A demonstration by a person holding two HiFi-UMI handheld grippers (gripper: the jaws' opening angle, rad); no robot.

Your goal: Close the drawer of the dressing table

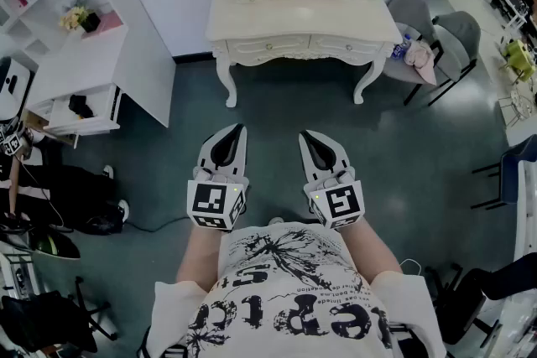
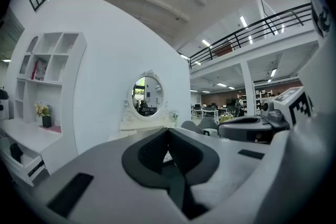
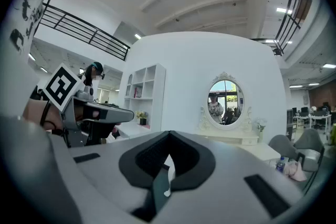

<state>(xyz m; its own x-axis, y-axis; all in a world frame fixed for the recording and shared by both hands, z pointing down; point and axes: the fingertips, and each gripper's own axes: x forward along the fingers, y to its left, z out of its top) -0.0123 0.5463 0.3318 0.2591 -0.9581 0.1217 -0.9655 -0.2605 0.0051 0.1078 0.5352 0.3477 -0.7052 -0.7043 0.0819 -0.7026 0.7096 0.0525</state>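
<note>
While the grey left gripper (image 1: 238, 130) and right gripper (image 1: 305, 135) sit closed and empty mid-frame, well short of the cream carved dressing table (image 1: 302, 17) at top centre, pushing its drawer (image 1: 268, 47) squarely seems wisest.

We hold both grippers out in front of our chest, side by side and a little apart, both pointing forward and roughly level. The left gripper (image 1: 238, 130) (image 2: 168, 131) has its jaws pressed together at the tips, with nothing between them. The right gripper (image 1: 304, 135) (image 3: 169, 134) is the same, jaws together and empty. The left marker cube (image 1: 216, 204) and the right marker cube (image 1: 338, 204) sit at the rear of each gripper, nearest our body. Our bare left forearm (image 1: 201, 251) and right forearm (image 1: 370, 247) reach forward from short sleeves, elbows bent and kept close to our sides.
</note>
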